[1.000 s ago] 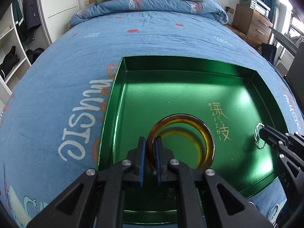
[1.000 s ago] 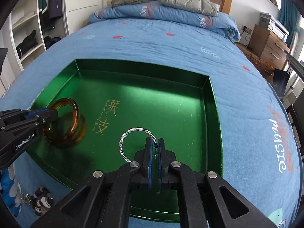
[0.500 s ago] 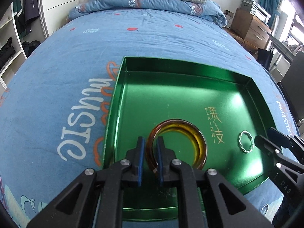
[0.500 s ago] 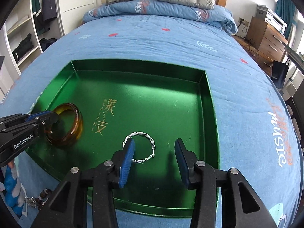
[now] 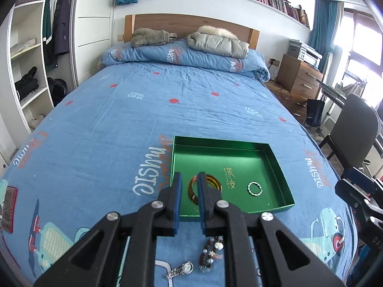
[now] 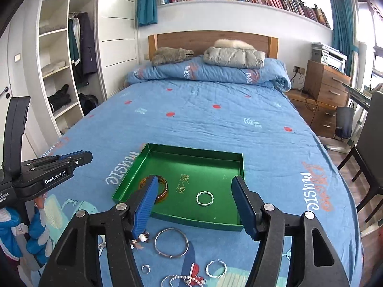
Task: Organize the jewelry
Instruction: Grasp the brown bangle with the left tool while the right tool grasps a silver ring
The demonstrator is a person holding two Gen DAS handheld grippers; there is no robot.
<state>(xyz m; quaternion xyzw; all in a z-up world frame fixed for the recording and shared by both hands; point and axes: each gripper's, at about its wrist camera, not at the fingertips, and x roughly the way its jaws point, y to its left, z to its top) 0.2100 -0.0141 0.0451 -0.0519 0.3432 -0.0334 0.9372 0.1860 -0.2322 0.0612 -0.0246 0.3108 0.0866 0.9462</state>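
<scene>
A green tray (image 5: 275, 165) (image 6: 189, 157) lies on the blue bedspread. In it lie an amber bangle (image 5: 213, 183) (image 6: 162, 187) and a twisted silver ring (image 5: 255, 188) (image 6: 204, 198). My left gripper (image 5: 189, 196) is open and empty, raised above and in front of the tray. My right gripper (image 6: 195, 203) is wide open and empty, also pulled back above the tray's near edge. Loose jewelry lies on the bedspread in front of the tray: a plain silver bangle (image 6: 171, 242), a twisted silver hoop (image 6: 216, 268), a small ring (image 6: 145, 268), a chain (image 6: 182, 279), a beaded bracelet (image 5: 211, 251) and a watch (image 5: 182, 269).
The bed stretches back to folded quilts and jackets (image 5: 215, 43) at the wooden headboard. Wardrobe shelves (image 6: 55, 71) stand at the left. A wooden dresser (image 6: 328, 83) and a dark chair (image 5: 352, 131) stand at the right.
Both grippers have let go and pulled back and up from the tray. The amber bangle and the twisted silver ring now lie free in the tray. The loose jewelry near me has come into view.
</scene>
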